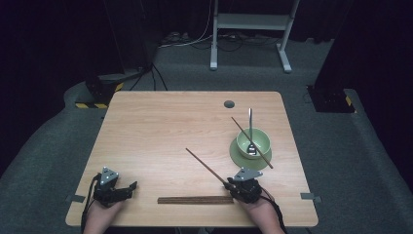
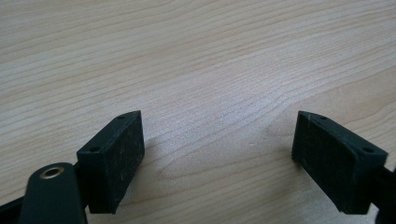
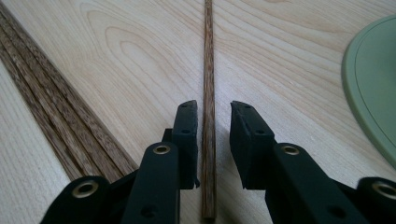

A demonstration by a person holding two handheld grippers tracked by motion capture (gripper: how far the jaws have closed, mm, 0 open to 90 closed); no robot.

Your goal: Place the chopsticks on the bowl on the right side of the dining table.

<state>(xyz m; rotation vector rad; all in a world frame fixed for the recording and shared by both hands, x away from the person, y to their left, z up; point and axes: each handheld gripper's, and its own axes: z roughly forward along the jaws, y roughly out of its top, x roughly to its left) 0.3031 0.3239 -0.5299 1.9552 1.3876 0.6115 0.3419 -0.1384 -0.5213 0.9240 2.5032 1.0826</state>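
Observation:
A single brown chopstick [image 1: 207, 166] lies slantwise on the wooden table [image 1: 160, 122], its near end between the jaws of my right gripper [image 1: 230, 185]. In the right gripper view the chopstick [image 3: 208, 70] runs straight ahead between the pads of the right gripper [image 3: 214, 106]; a gap shows on its right side, so the jaws are open around it. Left of it lies a bundle of chopsticks [image 3: 60, 116], also seen along the front edge as the bundle [image 1: 195, 200]. My left gripper [image 1: 129, 189] rests at the front left; its jaws [image 2: 219, 121] stand wide apart over bare wood.
A green bowl [image 1: 255, 139] stands on a green plate [image 1: 238, 156] at the right, holding a metal spoon [image 1: 250, 122] and a second chopstick [image 1: 243, 130] laid across it. The plate's rim [image 3: 369, 93] is close on the right. A round grommet [image 1: 229, 104] sits at the back.

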